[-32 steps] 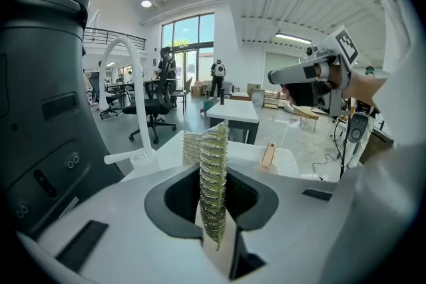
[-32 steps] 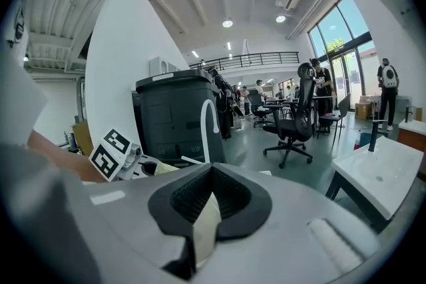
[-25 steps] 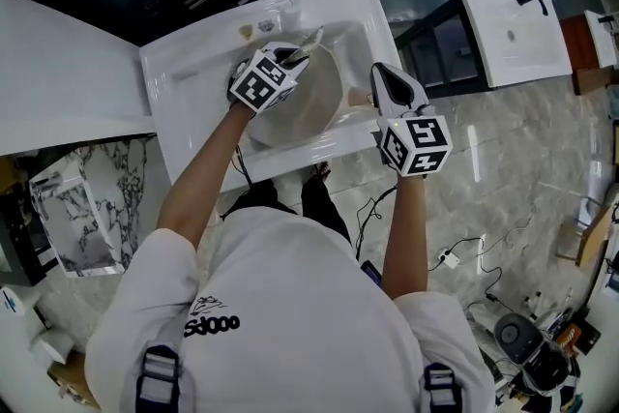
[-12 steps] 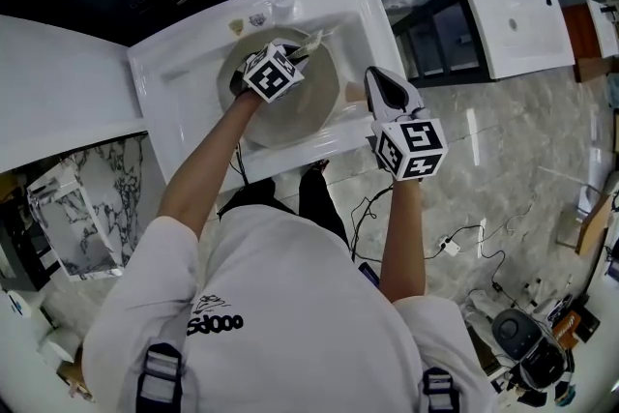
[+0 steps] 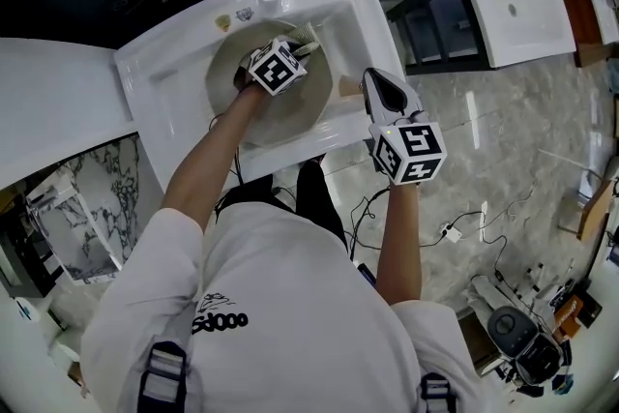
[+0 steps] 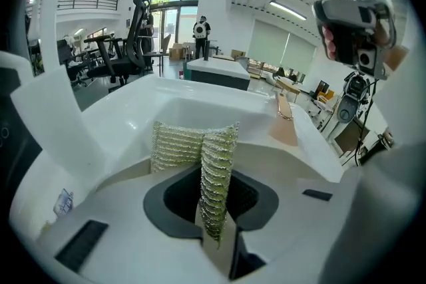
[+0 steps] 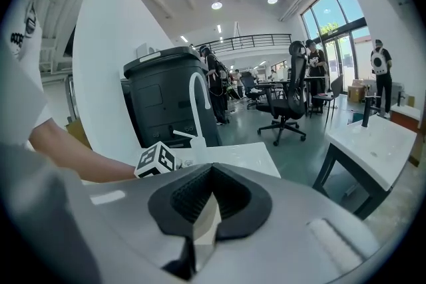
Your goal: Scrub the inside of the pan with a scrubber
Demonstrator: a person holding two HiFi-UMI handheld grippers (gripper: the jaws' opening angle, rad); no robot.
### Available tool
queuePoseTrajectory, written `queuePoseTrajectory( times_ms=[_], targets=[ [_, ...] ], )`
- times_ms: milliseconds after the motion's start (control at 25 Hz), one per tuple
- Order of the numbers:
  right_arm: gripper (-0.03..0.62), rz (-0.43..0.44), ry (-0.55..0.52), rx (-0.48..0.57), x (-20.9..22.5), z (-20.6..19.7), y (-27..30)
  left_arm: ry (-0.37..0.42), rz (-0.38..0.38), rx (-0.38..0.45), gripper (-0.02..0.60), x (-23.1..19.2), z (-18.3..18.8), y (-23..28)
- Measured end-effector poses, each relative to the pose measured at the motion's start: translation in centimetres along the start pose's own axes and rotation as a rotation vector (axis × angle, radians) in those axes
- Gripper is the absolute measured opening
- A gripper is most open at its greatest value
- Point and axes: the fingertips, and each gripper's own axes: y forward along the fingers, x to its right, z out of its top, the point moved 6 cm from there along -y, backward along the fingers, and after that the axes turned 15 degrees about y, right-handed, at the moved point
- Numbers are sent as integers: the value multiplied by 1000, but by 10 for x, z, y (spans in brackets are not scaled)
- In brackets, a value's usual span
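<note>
Scrubber — pinched tight between the left gripper's jaws, its ribbed fold poking out past the tips — sits inside the pan, near the 2 o'clock rim. The pan lies in the sink. At 3 o'clock, the right gripper's jaws clamp the handle.

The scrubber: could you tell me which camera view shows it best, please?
The left gripper view: the scrubber fills its centre, ribbed mesh clear, pinched in the left gripper. The head view shows only a pale tip over the pan; the right gripper view shows none.
</note>
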Motion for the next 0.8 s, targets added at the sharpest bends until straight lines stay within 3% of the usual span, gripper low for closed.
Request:
queuePoseTrajectory(
  times_ms=[440, 600, 800],
  targets=[
    [9, -21, 27, -10, 7, -8, -5, -39, -61, 50, 66, 5, -5, 24],
    [9, -16, 26, -14, 5, -9, -4, -49, -125, 54, 66, 16, -3, 25],
    [9, -8, 19, -14, 2, -9, -3, -1, -260, 31, 66, 44, -6, 28]
  ],
)
